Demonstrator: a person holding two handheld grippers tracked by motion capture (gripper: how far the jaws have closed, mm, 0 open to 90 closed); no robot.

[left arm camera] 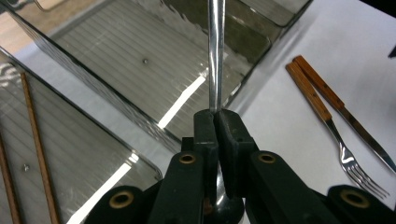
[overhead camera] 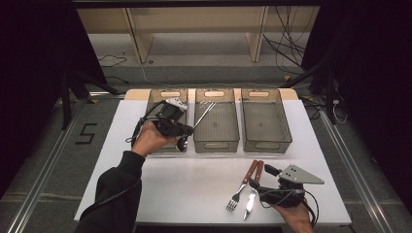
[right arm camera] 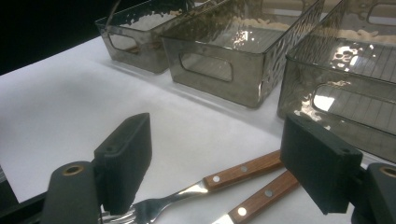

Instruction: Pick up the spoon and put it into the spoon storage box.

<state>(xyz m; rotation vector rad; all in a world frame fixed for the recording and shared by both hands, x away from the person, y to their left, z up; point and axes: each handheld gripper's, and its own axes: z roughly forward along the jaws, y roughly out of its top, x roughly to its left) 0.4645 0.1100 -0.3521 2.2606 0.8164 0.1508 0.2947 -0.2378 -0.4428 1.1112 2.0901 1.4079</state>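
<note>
My left gripper point(overhead camera: 188, 130) is shut on a metal spoon point(overhead camera: 204, 114), held over the seam between the left bin point(overhead camera: 154, 97) and the middle bin point(overhead camera: 216, 141). In the left gripper view the jaws pinch the spoon's handle point(left arm camera: 215, 60), which points out over the middle bin point(left arm camera: 116, 46); its bowl hangs below the jaws. My right gripper point(overhead camera: 262, 177) stands open near the table's front right, its jaws on either side of the wooden handles of a fork point(overhead camera: 241, 188) and a knife point(overhead camera: 252, 194). Both the fork point(right arm camera: 233, 173) and the knife point(right arm camera: 264, 193) lie flat between the open jaws.
Three smoky clear bins stand in a row at the back of the white table point(overhead camera: 145, 184); the right bin point(overhead camera: 266, 144) looks bare. Thin wooden sticks point(left arm camera: 38, 144) lie in the left bin. Black frames and cables flank the table.
</note>
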